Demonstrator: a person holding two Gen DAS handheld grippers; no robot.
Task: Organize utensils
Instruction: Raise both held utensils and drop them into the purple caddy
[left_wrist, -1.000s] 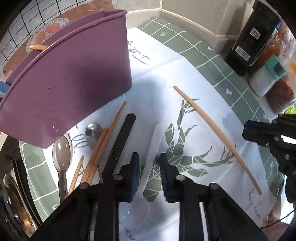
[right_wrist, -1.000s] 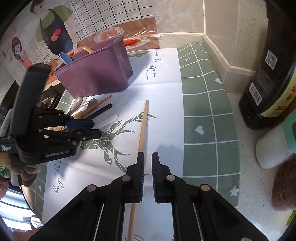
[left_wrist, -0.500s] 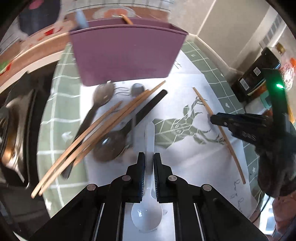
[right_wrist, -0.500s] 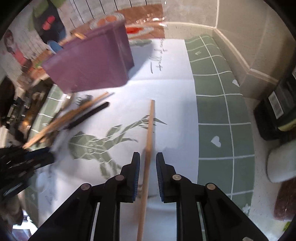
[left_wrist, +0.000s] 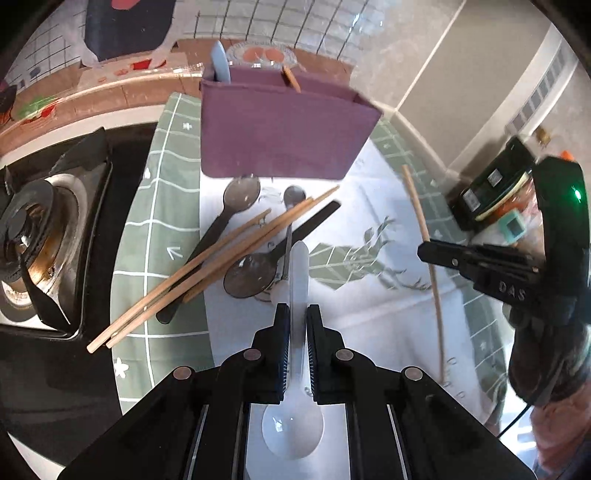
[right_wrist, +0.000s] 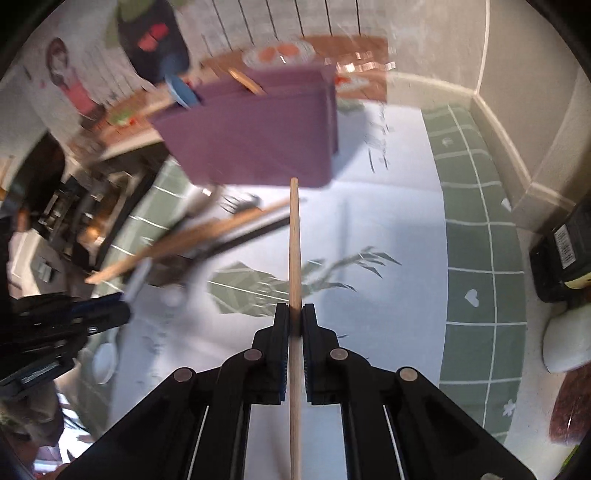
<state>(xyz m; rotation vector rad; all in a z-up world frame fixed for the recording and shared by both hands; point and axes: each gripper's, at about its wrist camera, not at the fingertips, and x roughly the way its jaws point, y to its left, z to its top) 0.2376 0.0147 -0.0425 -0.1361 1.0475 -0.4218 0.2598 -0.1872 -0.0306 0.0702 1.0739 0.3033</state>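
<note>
At nine o'clock in the left wrist view a gas burner (left_wrist: 29, 236) sits beside the green checked mat (left_wrist: 162, 229). At twelve o'clock stands the purple holder (left_wrist: 284, 129); a blue spoon (left_wrist: 221, 66) pokes from its left end and a wooden stick tip (left_wrist: 291, 79) from near the middle.

In front of the holder, toward ten o'clock, lies a loose heap: three chopsticks (left_wrist: 207, 269) crossing two dark spoons (left_wrist: 236, 199) and a small metal spoon (left_wrist: 293, 195).

At six o'clock the left gripper (left_wrist: 295, 325) is clamped on the handle of a clear plastic spoon (left_wrist: 297, 280), its bowl lying back between the arms.

Right of centre a deer print covers the white cloth (left_wrist: 369, 325), with script lettering at its far edge too warped to read.

At three o'clock the right gripper (left_wrist: 424, 251) pinches a single chopstick (left_wrist: 417, 206); raised letters on its body read "DAS" and a green light glows on it. In the right wrist view that gripper (right_wrist: 294, 317) is closed tight on the chopstick (right_wrist: 294, 240), which points at twelve o'clock toward the holder (right_wrist: 258, 133).

At two o'clock a dark bottle (left_wrist: 491, 188) bears a QR code; its text is unreadable.
</note>
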